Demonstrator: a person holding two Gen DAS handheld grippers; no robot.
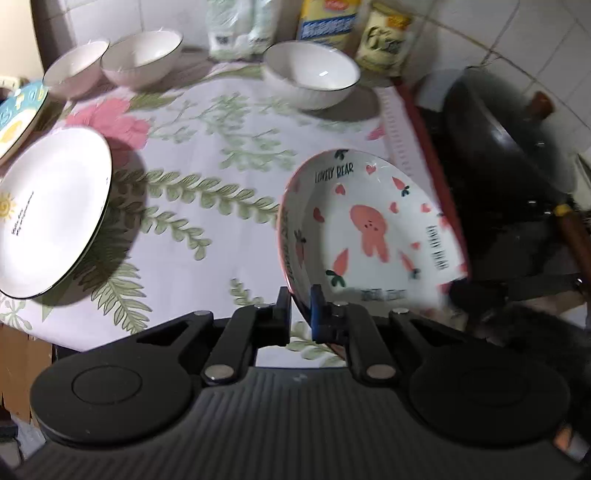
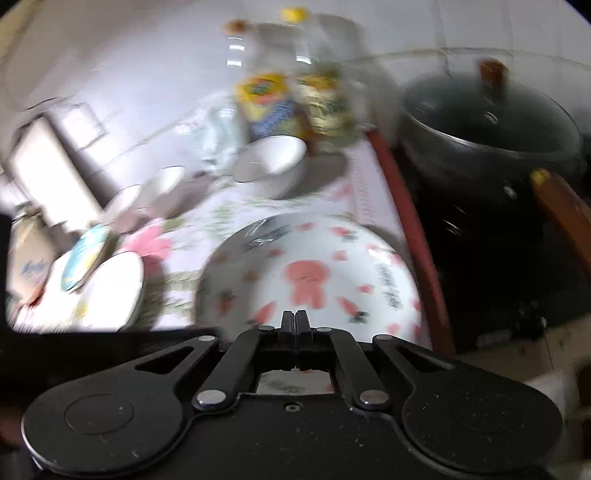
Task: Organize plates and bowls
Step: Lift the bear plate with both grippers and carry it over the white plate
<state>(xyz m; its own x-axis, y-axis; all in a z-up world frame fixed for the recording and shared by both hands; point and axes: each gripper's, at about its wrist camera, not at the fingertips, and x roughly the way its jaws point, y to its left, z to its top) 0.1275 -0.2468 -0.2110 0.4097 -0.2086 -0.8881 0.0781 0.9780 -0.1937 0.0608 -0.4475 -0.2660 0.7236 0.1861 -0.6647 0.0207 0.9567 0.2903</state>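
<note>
My left gripper (image 1: 300, 301) is shut on the near rim of a rabbit-and-carrot plate (image 1: 373, 229) and holds it tilted above the floral tablecloth (image 1: 207, 162). The same plate (image 2: 317, 273) shows in the blurred right wrist view, in front of my right gripper (image 2: 295, 319), whose fingers are closed together with nothing between them. A white plate with a sun drawing (image 1: 51, 218) lies at the left, with a blue and yellow plate (image 1: 20, 114) behind it. Three white bowls stand at the back: two at the left (image 1: 75, 68) (image 1: 142, 59) and a larger one (image 1: 310, 74) in the middle.
A dark wok with a lid (image 1: 509, 166) and wooden handle sits to the right of the table, past its red edge (image 1: 424, 140). Food packets and bottles (image 1: 325, 22) stand against the tiled wall behind the bowls.
</note>
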